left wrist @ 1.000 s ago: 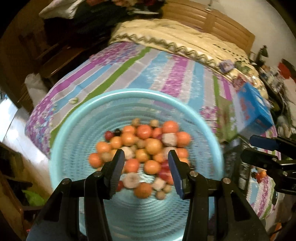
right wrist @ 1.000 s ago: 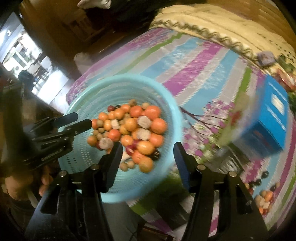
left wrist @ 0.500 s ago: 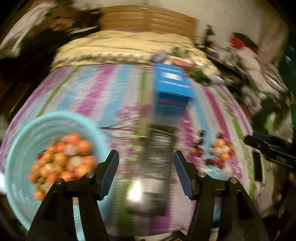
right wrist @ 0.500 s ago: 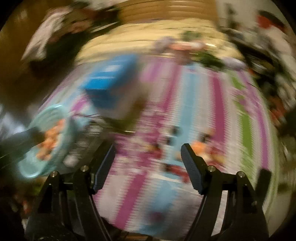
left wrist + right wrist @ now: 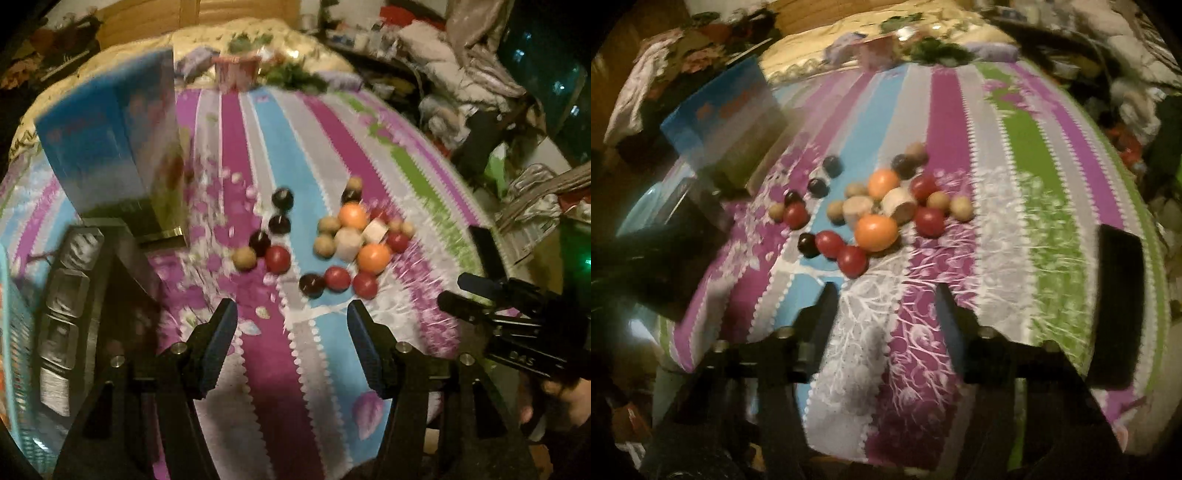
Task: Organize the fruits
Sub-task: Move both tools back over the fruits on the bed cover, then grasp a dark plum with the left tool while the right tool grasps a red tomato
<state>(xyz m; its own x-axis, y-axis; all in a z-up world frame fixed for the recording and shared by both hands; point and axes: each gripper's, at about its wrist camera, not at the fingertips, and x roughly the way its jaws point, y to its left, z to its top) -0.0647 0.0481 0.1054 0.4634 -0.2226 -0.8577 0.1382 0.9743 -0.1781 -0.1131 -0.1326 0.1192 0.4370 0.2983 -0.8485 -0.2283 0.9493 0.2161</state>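
A loose pile of small fruits [image 5: 343, 236] lies on the striped bedspread: orange, red, dark, tan and white pieces. It also shows in the right wrist view [image 5: 875, 206]. My left gripper [image 5: 291, 328] is open and empty, just short of the pile. My right gripper [image 5: 882, 306] is open and empty, also short of the pile; it shows in the left wrist view [image 5: 465, 291] at the right edge. A black segmented tray [image 5: 70, 306] lies at the left. The teal basket's rim [image 5: 11, 332] shows at the far left.
A blue box [image 5: 110, 147] stands on the bed behind the tray, also in the right wrist view [image 5: 727, 122]. A black phone [image 5: 1117, 306] lies on the bed's right side. Clutter and a green plant [image 5: 291, 75] sit at the far end.
Both grippers have swung right, away from the teal basket of fruits, and now face the loose pile on the bedspread. Both stay open.
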